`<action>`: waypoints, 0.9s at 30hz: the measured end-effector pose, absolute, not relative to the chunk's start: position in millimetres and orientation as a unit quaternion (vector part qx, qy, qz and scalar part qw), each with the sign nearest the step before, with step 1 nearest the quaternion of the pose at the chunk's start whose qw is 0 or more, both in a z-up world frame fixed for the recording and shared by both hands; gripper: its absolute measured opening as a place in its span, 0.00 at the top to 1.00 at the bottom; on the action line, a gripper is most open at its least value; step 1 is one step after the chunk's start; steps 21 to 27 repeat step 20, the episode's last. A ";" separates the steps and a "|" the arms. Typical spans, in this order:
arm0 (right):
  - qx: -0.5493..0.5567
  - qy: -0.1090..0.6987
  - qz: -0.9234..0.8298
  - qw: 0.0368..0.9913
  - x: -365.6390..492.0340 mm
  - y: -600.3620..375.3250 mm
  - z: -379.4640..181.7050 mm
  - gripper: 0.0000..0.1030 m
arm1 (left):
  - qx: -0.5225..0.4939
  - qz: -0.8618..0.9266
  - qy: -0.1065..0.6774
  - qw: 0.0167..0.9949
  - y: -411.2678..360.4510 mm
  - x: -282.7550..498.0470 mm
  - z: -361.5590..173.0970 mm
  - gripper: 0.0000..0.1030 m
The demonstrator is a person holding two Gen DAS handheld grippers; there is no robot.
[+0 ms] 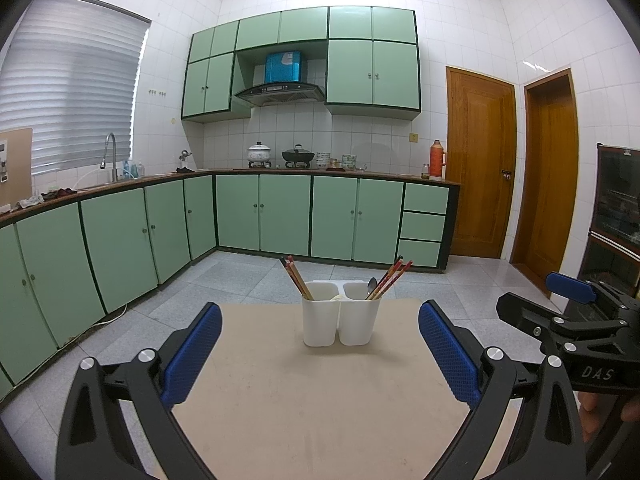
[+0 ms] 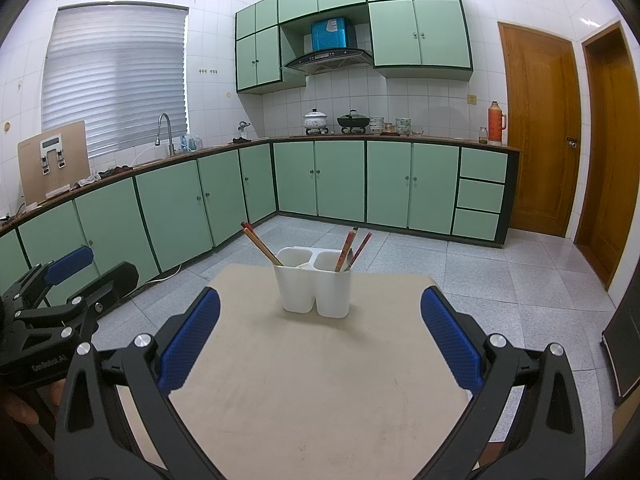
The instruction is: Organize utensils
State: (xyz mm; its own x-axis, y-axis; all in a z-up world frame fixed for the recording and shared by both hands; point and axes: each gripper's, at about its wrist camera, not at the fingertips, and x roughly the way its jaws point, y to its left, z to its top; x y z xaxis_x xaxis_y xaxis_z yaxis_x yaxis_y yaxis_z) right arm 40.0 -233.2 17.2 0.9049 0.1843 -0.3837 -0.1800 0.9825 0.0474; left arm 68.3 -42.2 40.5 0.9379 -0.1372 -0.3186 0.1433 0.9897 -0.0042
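1. Standing near the far edge of the beige table, the white two-cup holder keeps chopsticks in its left cup, and more chopsticks plus a spoon in its right.
2. The left gripper and right gripper hover wide apart, both empty, well short of the holder.

One white holder with two compartments, two chopstick bundles, one spoon.
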 end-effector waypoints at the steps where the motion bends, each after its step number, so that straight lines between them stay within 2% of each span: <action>1: 0.006 0.197 0.094 0.976 40.0 -233.4 17.4 0.05 | 0.010 -0.071 0.161 0.984 -42.1 68.4 40.5 0.06; 27: 0.005 0.198 0.093 0.976 40.3 -233.9 18.5 0.05 | 0.007 -0.072 0.164 0.984 -39.2 71.5 40.5 0.06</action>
